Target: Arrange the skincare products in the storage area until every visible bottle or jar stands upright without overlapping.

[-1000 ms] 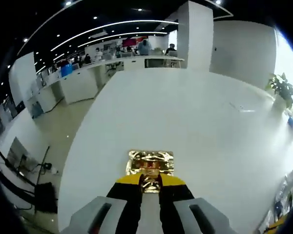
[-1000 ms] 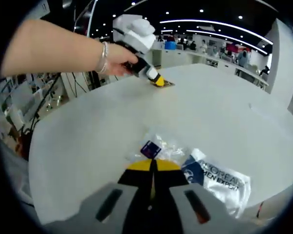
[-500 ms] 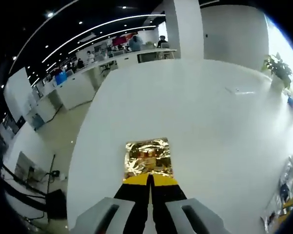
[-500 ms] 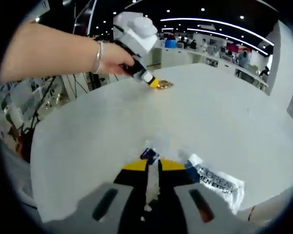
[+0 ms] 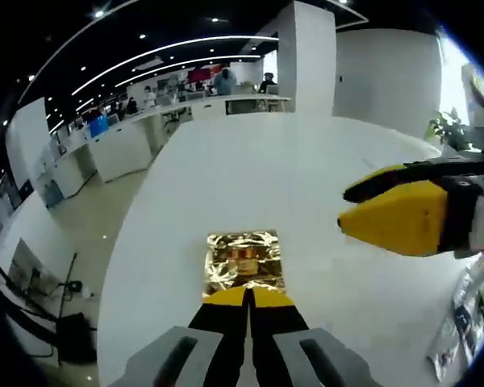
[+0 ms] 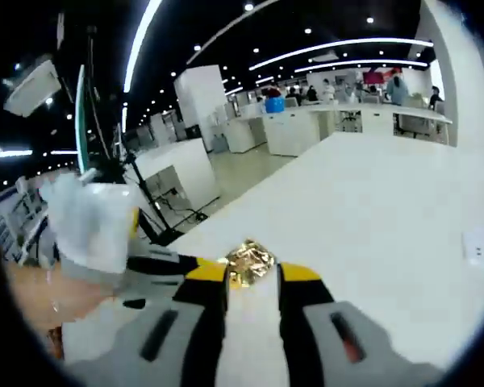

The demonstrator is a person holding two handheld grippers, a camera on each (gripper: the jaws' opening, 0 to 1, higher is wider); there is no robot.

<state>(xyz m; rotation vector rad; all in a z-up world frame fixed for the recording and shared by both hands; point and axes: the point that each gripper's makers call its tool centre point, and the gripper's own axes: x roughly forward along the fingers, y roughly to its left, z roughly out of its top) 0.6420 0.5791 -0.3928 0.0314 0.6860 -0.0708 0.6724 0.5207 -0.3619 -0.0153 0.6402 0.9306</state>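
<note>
**Q.** What does the left gripper view show of the step in hand?

**A.** My left tool (image 5: 248, 294) has its yellow tips pressed together at the near edge of the gold foil sachet (image 5: 244, 263), which lies flat on the white bench (image 5: 306, 185). I cannot tell whether the tips pinch the sachet's edge or merely touch it. My right tool (image 5: 391, 214) enters from the right, beyond and to the right of the sachet and clear of it.

**Q.** And the right gripper view?

**A.** My right tool (image 6: 251, 272) has its tips spread, and the sachet (image 6: 250, 262) sits just beyond the gap between them. The left tool (image 6: 157, 266) lies just left of the sachet, pointing at it.

**Q.** How do I do this step well?

**A.** I judge that the sachet is to be handed across or lifted. A thin flat packet offers only an edge, so I would hold the left tool steady at the near edge, bring the spread right tips level with the bench around the opposite edge, and close only once foil lies between them. Sliding risks creasing the foil.

**Q.** Containers and contents?

**A.** No bottle or jar is visible here. The sachet is sealed; its contents are hidden. Packaged items (image 5: 461, 322) lie at the bench edge, far right of the sachet, too blurred to read.
</note>
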